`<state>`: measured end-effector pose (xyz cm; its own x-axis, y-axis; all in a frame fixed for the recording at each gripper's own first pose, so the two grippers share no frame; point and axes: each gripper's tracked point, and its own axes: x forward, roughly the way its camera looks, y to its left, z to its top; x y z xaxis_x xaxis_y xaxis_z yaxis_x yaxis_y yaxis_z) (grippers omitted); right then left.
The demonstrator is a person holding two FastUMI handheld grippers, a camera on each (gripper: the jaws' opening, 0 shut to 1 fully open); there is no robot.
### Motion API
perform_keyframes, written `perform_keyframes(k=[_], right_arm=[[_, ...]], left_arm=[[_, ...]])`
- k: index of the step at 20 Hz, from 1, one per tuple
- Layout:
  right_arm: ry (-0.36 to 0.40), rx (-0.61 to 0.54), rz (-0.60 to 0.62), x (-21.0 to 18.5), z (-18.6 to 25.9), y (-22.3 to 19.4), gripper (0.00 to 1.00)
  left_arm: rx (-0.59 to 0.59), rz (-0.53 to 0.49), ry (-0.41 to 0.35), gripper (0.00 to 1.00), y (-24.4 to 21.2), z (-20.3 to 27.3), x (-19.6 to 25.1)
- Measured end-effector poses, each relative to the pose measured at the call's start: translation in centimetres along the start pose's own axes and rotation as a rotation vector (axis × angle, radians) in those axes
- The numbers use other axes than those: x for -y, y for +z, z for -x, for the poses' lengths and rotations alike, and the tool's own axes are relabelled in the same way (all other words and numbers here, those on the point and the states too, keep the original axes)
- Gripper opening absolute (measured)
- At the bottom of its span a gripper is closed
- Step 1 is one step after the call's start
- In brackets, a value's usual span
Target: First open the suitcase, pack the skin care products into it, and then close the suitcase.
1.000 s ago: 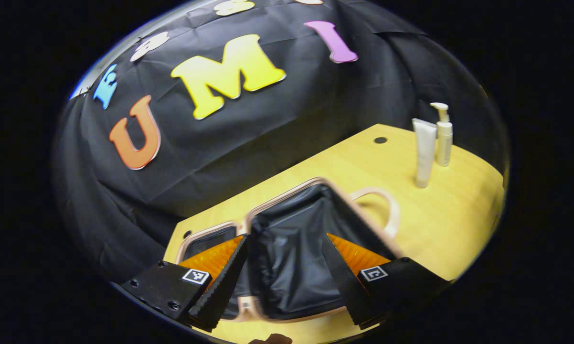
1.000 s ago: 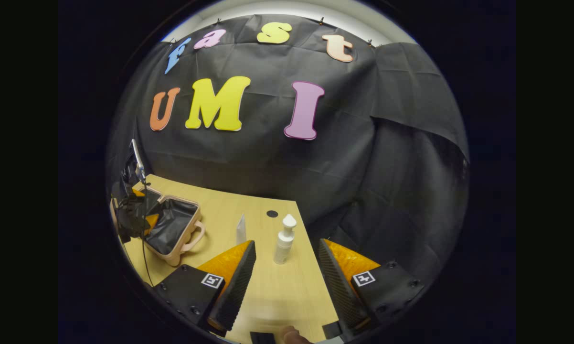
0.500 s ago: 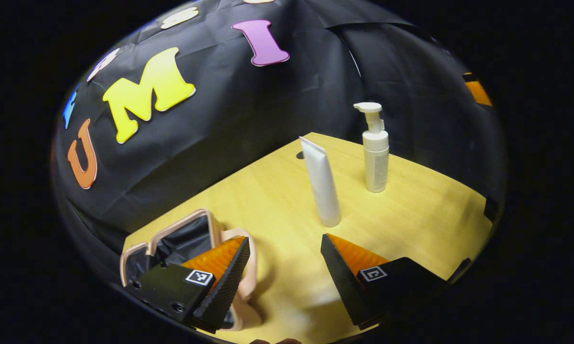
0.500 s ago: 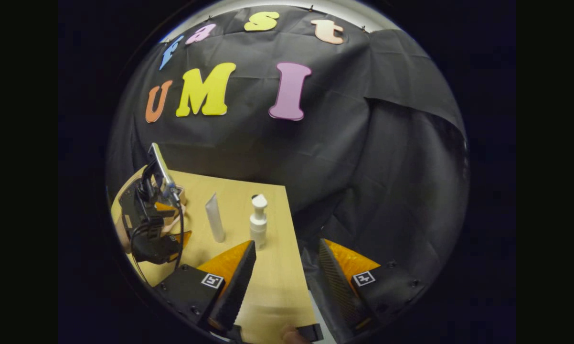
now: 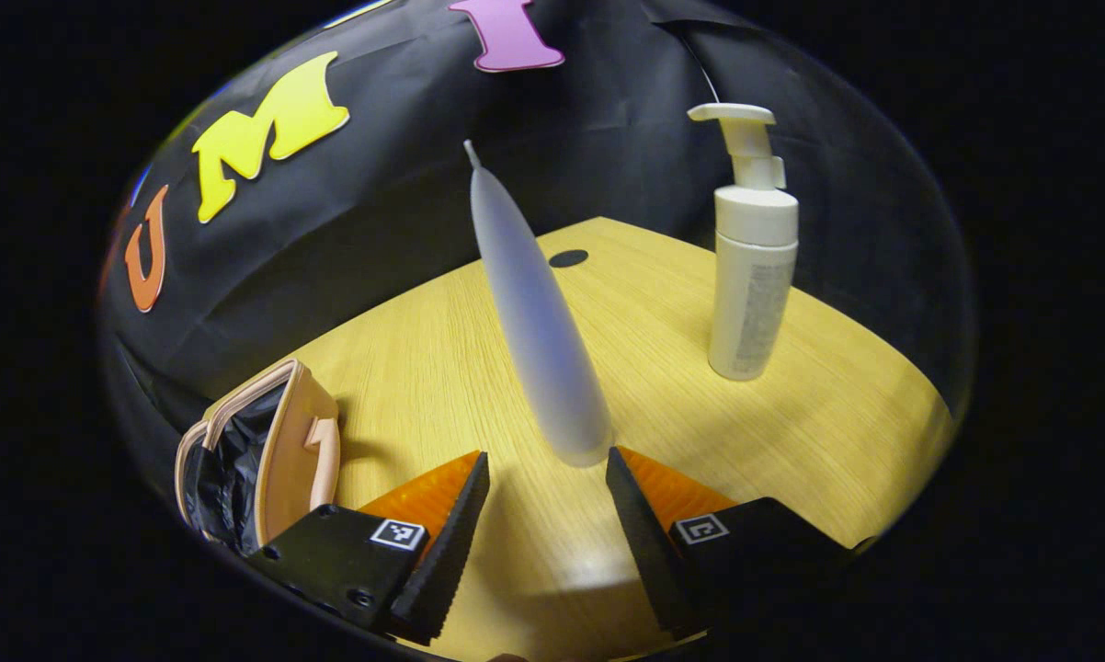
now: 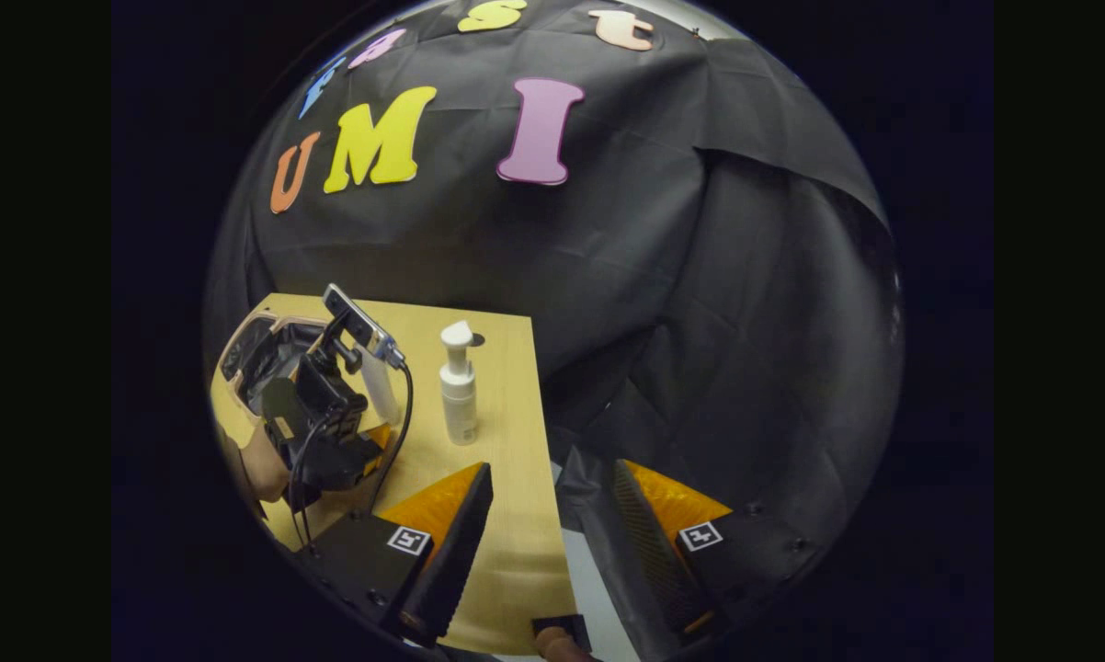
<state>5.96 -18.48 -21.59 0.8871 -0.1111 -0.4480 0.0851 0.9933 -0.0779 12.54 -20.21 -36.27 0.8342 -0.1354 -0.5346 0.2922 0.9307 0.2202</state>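
Note:
A white tube (image 5: 539, 313) stands on its cap on the wooden table (image 5: 837, 414). Its base sits just ahead of my left gripper (image 5: 543, 515), which is open with nothing between its fingers. A white pump bottle (image 5: 750, 267) stands upright to the right of the tube. The pink suitcase (image 5: 258, 450) lies open at the left and shows its black lining. In the right gripper view the left gripper (image 6: 378, 430) faces the tube (image 6: 382, 393), with the pump bottle (image 6: 459, 391) beside it and the suitcase (image 6: 258, 354) behind. My right gripper (image 6: 548, 533) is open over the table's right edge.
A dark round hole (image 5: 568, 258) marks the table's far corner. The black cloth wall closes in behind and to the right of the table (image 6: 506, 515). A hand (image 6: 263, 464) holds the left gripper near the table's left side.
My left gripper has swung right from over the open suitcase to the white tube and come close to it. The right gripper has drifted toward the table's right edge.

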Motion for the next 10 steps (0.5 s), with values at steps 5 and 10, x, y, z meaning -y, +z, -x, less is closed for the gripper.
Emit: perform_keyframes(k=[5, 10], right_arm=[[-0.022, -0.037, 0.027, 0.8, -0.9, -1.1, 0.79], [-0.022, -0.046, 0.032, 0.5, -1.0, -1.6, 0.78]], left_arm=[[0.052, 0.023, 0.002, 0.66, 1.6, -1.4, 0.5], [0.067, 0.057, -0.027, 0.54, 2.1, -1.7, 0.8]])
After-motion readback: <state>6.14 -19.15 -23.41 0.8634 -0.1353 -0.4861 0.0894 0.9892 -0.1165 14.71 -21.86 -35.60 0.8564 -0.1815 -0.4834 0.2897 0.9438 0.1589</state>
